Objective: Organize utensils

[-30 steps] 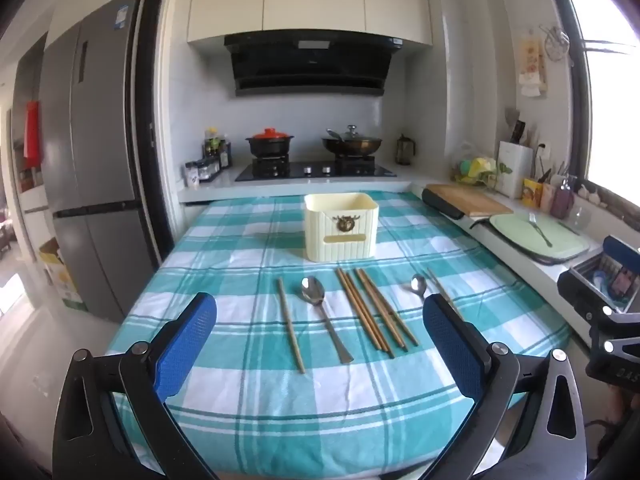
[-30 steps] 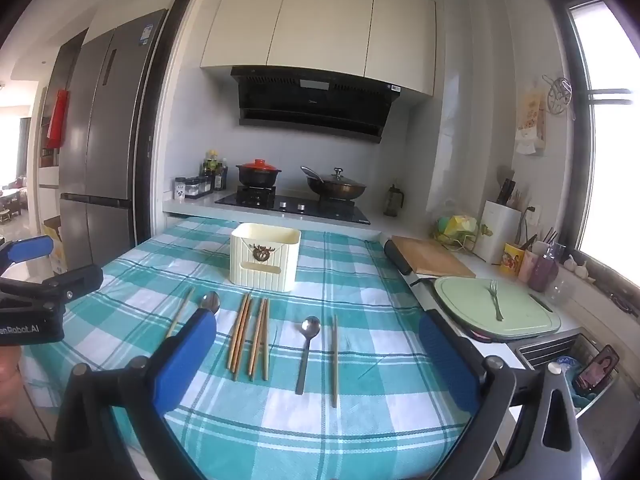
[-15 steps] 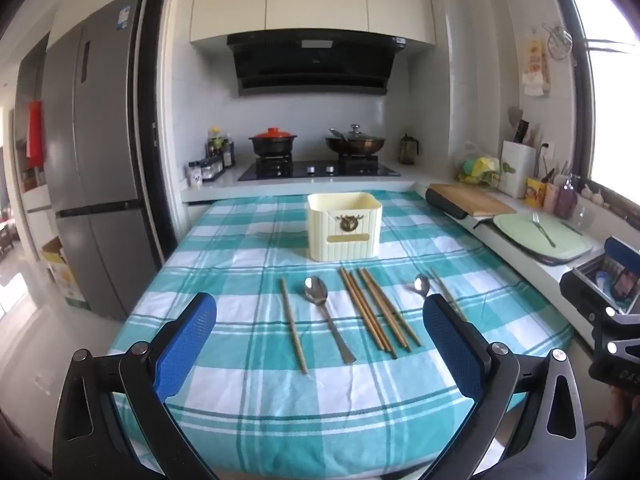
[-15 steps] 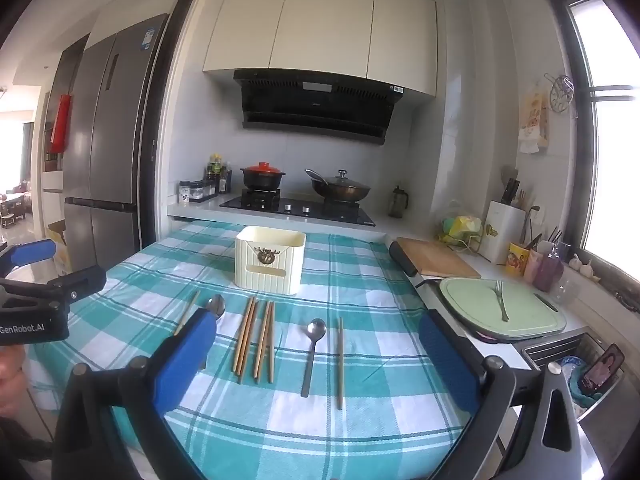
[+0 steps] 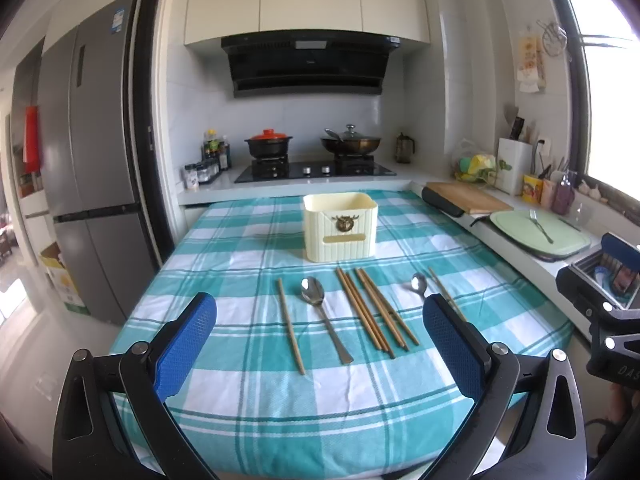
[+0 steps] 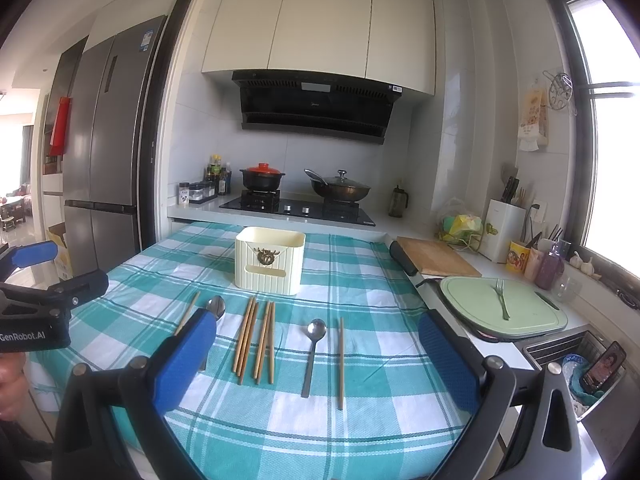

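Both claws, left (image 5: 320, 336) and right (image 6: 316, 354), gape wide, holding nothing.

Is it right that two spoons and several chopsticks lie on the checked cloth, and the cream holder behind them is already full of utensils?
Not quite. Both wrist views show the cream holder with no utensils standing in it. The two spoons and the chopsticks do lie on the cloth.
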A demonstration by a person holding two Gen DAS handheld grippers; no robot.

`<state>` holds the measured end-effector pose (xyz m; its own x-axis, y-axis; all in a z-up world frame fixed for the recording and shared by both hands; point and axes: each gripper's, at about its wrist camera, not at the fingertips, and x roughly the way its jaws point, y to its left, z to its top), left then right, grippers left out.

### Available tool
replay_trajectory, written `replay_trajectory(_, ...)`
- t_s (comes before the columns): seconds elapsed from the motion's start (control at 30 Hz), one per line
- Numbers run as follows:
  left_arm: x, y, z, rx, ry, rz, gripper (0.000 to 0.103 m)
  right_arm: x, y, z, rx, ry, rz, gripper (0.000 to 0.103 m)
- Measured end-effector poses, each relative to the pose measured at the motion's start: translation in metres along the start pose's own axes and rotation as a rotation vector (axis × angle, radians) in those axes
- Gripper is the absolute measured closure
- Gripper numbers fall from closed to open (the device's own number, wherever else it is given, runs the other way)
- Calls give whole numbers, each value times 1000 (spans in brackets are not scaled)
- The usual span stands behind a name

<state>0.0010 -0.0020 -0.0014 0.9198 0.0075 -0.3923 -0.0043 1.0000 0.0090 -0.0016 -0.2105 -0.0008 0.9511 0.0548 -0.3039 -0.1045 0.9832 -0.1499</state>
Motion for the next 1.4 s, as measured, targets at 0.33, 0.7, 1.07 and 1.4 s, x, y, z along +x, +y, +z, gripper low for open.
replay_trajectory(0.33, 0, -1, 2, 6, -2, 0, 0, 0, -2, -1, 4, -2, 1, 0)
replay_trajectory(0.7, 0, -1, 2, 5, -2, -1, 0, -2, -4, 0, 8, -5, -1, 0)
replay_trajectory(1.07, 0, -1, 2, 7, -4, 0, 0, -2, -5, 0, 9, -6, -1, 0)
replay_trajectory(1.4, 0, -1, 3, 8, -4, -1, 0, -2, -6, -1, 9, -7, -2, 0)
